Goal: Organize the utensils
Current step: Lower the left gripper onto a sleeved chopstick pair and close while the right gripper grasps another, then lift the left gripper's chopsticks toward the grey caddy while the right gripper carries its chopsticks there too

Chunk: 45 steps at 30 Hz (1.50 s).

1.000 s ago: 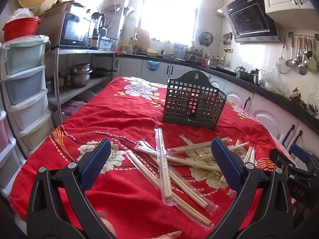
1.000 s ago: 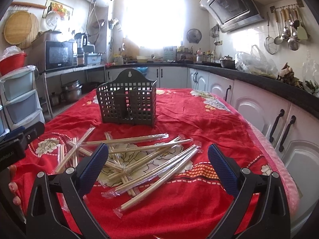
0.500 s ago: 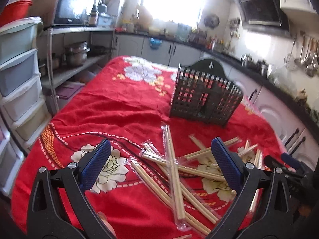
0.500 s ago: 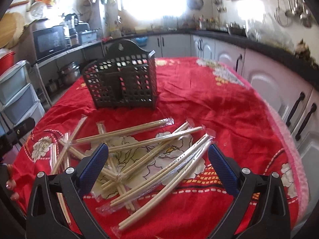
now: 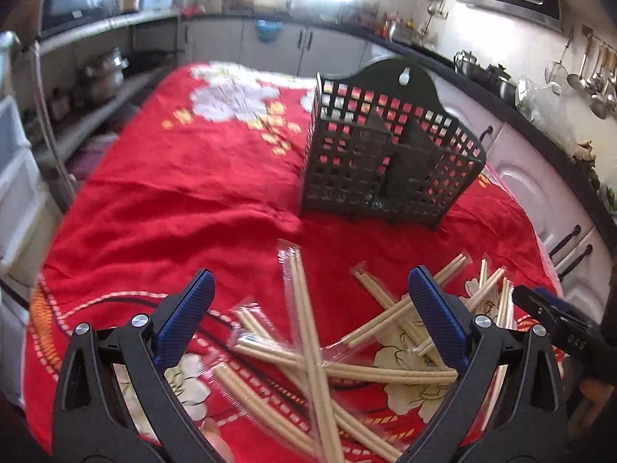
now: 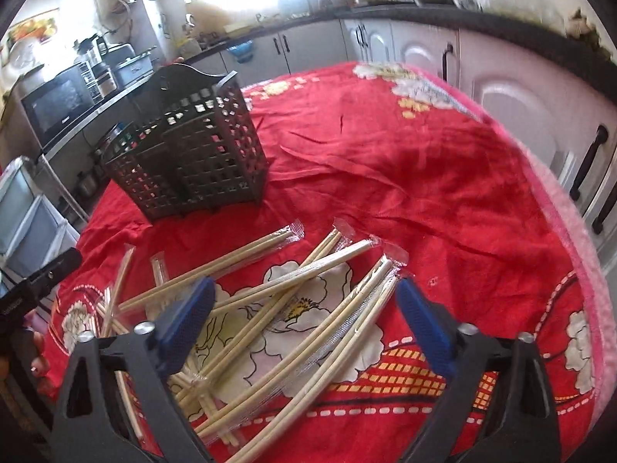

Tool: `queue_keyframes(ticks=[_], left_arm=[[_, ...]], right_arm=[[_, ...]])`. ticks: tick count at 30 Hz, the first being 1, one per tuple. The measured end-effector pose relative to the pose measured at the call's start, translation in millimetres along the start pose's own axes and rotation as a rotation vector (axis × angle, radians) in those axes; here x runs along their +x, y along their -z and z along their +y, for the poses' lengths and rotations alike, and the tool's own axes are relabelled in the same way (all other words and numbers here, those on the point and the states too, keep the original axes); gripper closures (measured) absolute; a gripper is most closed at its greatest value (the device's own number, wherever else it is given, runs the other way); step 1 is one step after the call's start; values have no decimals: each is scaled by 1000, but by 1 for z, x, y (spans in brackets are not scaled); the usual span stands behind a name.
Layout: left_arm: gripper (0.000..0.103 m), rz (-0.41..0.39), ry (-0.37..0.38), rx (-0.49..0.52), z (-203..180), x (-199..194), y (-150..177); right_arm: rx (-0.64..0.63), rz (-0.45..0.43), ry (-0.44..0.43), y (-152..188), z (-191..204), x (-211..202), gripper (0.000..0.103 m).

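Wrapped chopsticks (image 5: 308,347) are lying in a crisscrossed pile on the red floral tablecloth (image 5: 185,200), in front of the black perforated utensil basket (image 5: 385,166), which is standing upright and apart from the pile. Left gripper (image 5: 312,320) is hovering over the pile, jaws spread, gripping nothing. Right gripper (image 6: 304,316) is likewise hanging spread over the chopsticks, empty.

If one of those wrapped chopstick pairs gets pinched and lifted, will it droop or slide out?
The wrapped chopstick pair looks like straight, stiff wood, so drooping seems unlikely. Its glossy plastic sleeve may be slippery in the right tool. It crosses others in the pile, so lifting it would probably shift its neighbours.
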<state>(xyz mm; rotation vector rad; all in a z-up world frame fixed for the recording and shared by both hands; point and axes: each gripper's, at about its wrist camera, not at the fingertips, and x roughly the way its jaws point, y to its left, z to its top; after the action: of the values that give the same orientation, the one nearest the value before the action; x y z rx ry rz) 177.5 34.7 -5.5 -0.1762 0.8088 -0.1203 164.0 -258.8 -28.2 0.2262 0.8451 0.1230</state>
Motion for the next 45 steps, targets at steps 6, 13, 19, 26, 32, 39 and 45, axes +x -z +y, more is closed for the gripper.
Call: queue_keyframes(ticks=[6,13,19,26,32,39,45], left_arm=[[28,114,44,-24,5,33,-15],[36,201,67,-87,19,60,-24],[42,264,83,-130,28,80,-27],[53,285,78,-166,33,96,-33],[74,298,27,-145,35,104,-43],[100,298,-13,-104,36,100,-46],[103,256,42,-114,38,83,-48]], right_arm=[[93,81,-28,-9,-12,20,40],[227,150,-74,-24,-30,39,53],[317,187,-106,-33,-50,55,62],[367,186,-116,-44,-64,63,76],[385,179,-137,-50,-73,62,83],[362,135,-162,-57,-76,46,86],[325,85,-182,-64,-69,32,88]])
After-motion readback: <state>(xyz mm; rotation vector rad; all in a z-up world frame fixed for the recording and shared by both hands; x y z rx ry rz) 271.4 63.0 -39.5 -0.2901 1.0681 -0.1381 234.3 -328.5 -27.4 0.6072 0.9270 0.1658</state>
